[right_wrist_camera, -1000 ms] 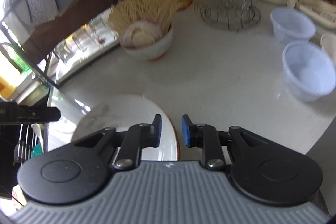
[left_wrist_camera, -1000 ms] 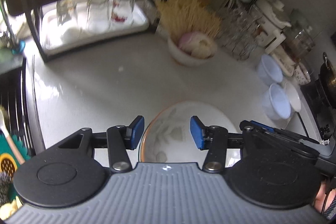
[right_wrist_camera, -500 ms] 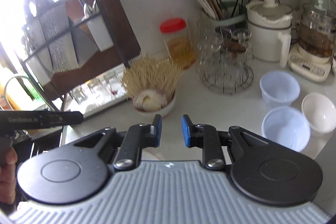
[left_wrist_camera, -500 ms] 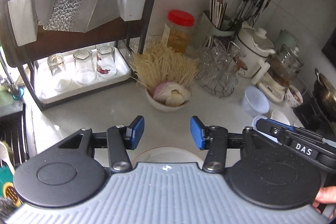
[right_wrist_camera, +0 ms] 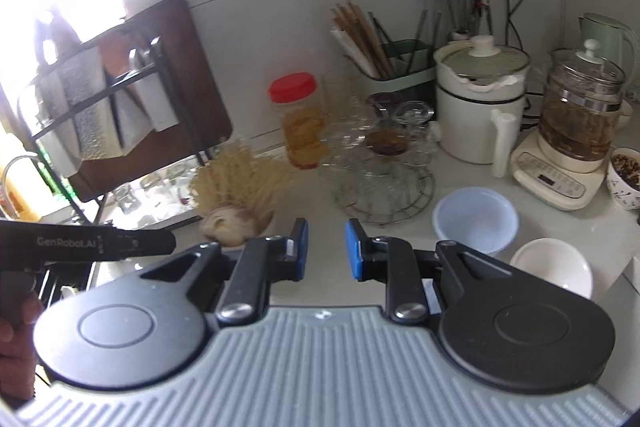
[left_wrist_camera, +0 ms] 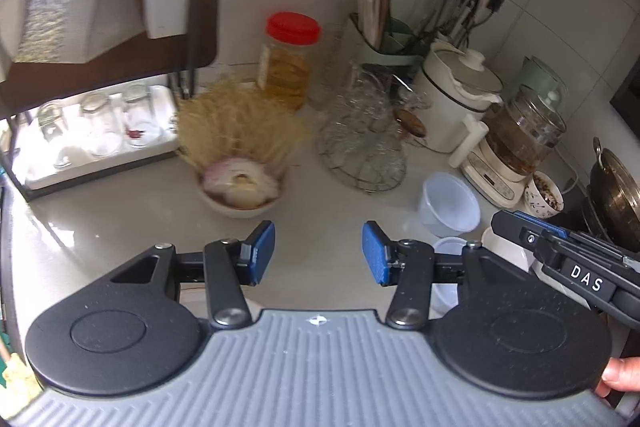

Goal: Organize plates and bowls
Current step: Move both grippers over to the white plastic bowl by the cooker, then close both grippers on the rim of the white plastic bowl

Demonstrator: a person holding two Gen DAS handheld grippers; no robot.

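Observation:
My left gripper [left_wrist_camera: 318, 253] is open and empty, held above the white counter. My right gripper [right_wrist_camera: 327, 249] is open with a narrower gap, also empty. A pale blue plastic bowl [right_wrist_camera: 476, 219] stands on the counter to the right; it also shows in the left wrist view [left_wrist_camera: 450, 205]. A white bowl [right_wrist_camera: 550, 273] sits in front of it. A second plastic bowl [left_wrist_camera: 450, 269] shows behind my left gripper's right finger. A cream bowl holding onion and garlic [left_wrist_camera: 240, 193] stands at centre. A sliver of the plate's rim [left_wrist_camera: 192, 297] shows below my left finger.
A black dish rack [left_wrist_camera: 92, 131] with glasses stands at the left. A red-lidded jar [left_wrist_camera: 290, 59], a wire glass holder [left_wrist_camera: 362, 147], a white pot [right_wrist_camera: 478, 107], a glass kettle [right_wrist_camera: 576, 123] and a patterned bowl [right_wrist_camera: 624, 183] line the back. A wok [left_wrist_camera: 614, 191] sits at the right.
Both grippers have risen and tilted up from the plate, which has dropped almost out of view. The back wall and appliances now show. Both jaws keep the same gaps.

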